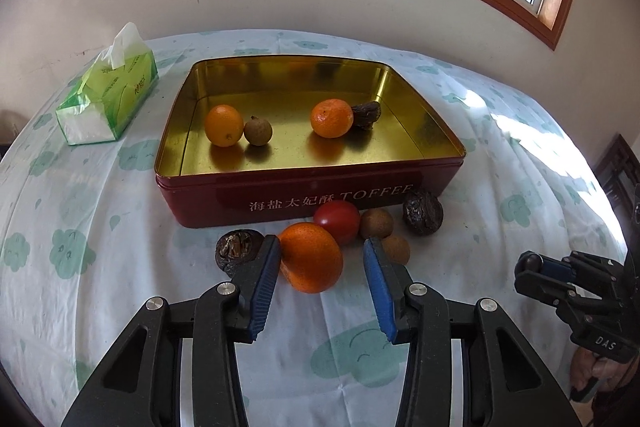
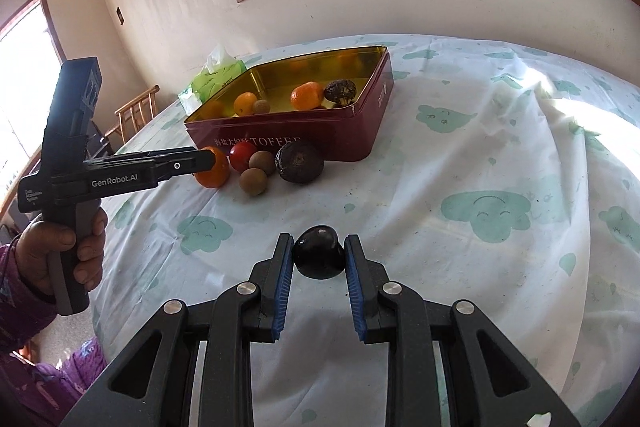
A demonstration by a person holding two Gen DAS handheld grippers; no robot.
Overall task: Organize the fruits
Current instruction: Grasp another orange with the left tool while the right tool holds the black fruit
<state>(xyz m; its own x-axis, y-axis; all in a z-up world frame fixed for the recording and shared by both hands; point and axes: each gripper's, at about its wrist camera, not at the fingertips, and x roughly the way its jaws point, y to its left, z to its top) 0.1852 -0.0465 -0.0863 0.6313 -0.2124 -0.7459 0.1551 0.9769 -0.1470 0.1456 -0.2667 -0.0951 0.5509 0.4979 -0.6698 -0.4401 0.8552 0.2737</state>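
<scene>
- The left gripper (image 1: 322, 251) stood wide open around a large orange (image 1: 311, 257) on the table (image 1: 80, 211), its left pad touching the peel.
- The right gripper (image 2: 319, 251) was clamped on a dark round fruit (image 2: 319, 251) at about five o'clock from the red tin (image 2: 320, 139).
- Two oranges (image 1: 224, 125), a longan (image 1: 258, 131) and a wrinkled dark fruit (image 1: 367, 114) lay inside the tin.

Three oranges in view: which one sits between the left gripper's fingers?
The orange on the cloth, in front of the red tin; the left gripper is open around it. The other two lie inside the tin.
</scene>
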